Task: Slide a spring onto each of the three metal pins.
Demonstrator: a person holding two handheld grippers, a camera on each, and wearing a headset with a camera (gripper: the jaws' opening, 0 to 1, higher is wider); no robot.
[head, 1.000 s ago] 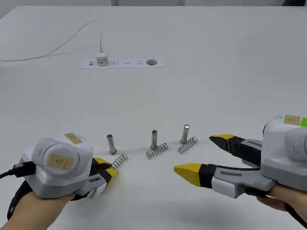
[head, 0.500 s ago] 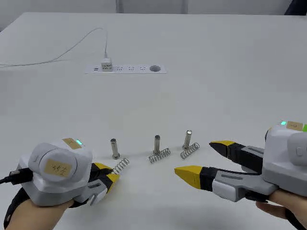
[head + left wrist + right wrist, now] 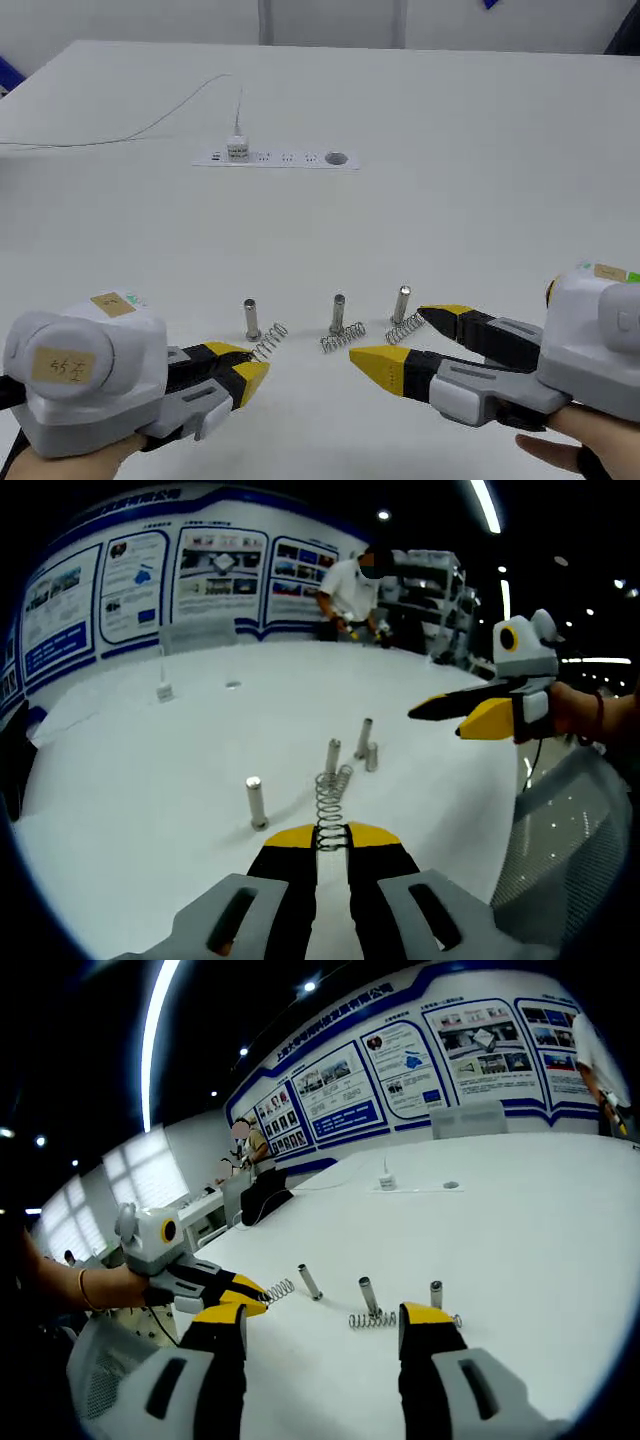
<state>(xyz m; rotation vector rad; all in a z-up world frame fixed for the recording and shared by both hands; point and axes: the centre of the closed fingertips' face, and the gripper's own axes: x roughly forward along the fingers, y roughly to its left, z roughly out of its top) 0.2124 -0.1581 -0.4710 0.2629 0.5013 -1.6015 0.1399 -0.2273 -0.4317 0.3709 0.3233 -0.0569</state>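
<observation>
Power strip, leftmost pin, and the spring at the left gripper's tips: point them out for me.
power strip (image 3: 300, 159), head view, middle of its white body.
leftmost pin (image 3: 251, 320), head view, mid-shaft.
spring (image 3: 329, 805), left gripper view, its middle coils.

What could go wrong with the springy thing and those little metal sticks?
The left gripper pinches the spring by just one end, so it may wobble, bend or pop out when pushed onto the nearest pin. That pin stands upright and slim; a nudge might tip it. The open right gripper hangs close to the right pin and could bump it.
</observation>
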